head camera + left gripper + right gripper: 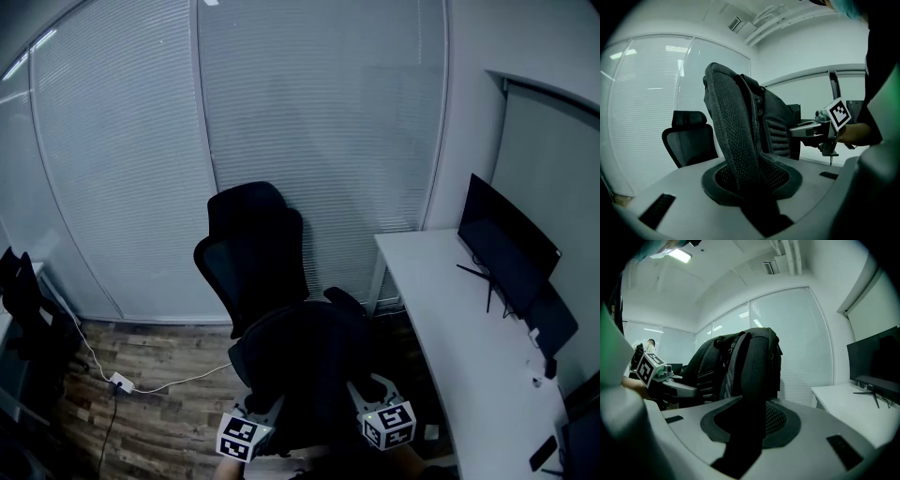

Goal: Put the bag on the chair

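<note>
Both grippers loaded. Left gripper (265,409): jaws narrowed onto a mesh shoulder strap (736,140) of the bag (314,361), which runs straight through the gap. Right gripper (372,396): jaws likewise closed on the other strap (757,380). The bag's dark body hangs between the two tools and just beyond their tips.

The chair (255,246) stands ahead of both grippers, its backrest past the bag. From the left gripper's own view it sits further off, to the left of the held strap. A desk (469,328) lies off to the right gripper's outer side.

Progress, as we judge it: pick-up done, carry mostly done, bag brought up to the chair. We cannot tell whether its bottom touches the seat. Left to do: settle it on the seat and let both straps go.
</note>
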